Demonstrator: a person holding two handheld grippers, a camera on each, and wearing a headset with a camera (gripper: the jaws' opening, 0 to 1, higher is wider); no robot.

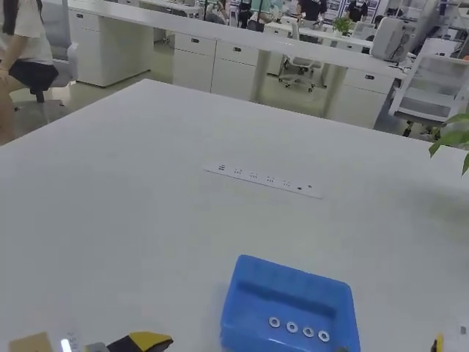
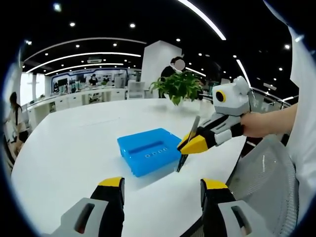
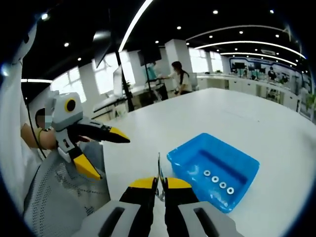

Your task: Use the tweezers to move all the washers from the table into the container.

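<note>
The right hand-held gripper (image 3: 161,183) has its jaws closed narrowly on the tweezers (image 3: 159,170), gripping them partway along so that their long axis runs forward along the jaws. In the left gripper view they slant steeply down, tips toward the tabletop (image 1: 146,183) just beside the near corner of the blue container (image 1: 278,282). Whether the tips carry anything is too small to tell. The left hand-held gripper (image 2: 163,183) stands wide open and holds nothing, set back from the work. Four washers (image 1: 299,328) lie in a straight row on the container's floor, close to its near wall, and the row runs along the container's long side. Seen from the right hand-held gripper, the container sits ahead and off to the right, near but not touching. This hand is the nearer of the two and the one with the tool, so any further move would fall to it. A power strip (image 1: 264,179) lies well beyond the container, farther out on the tabletop. With the washers I can make out all resting inside the container, the task looks finished or nearly so.
</note>
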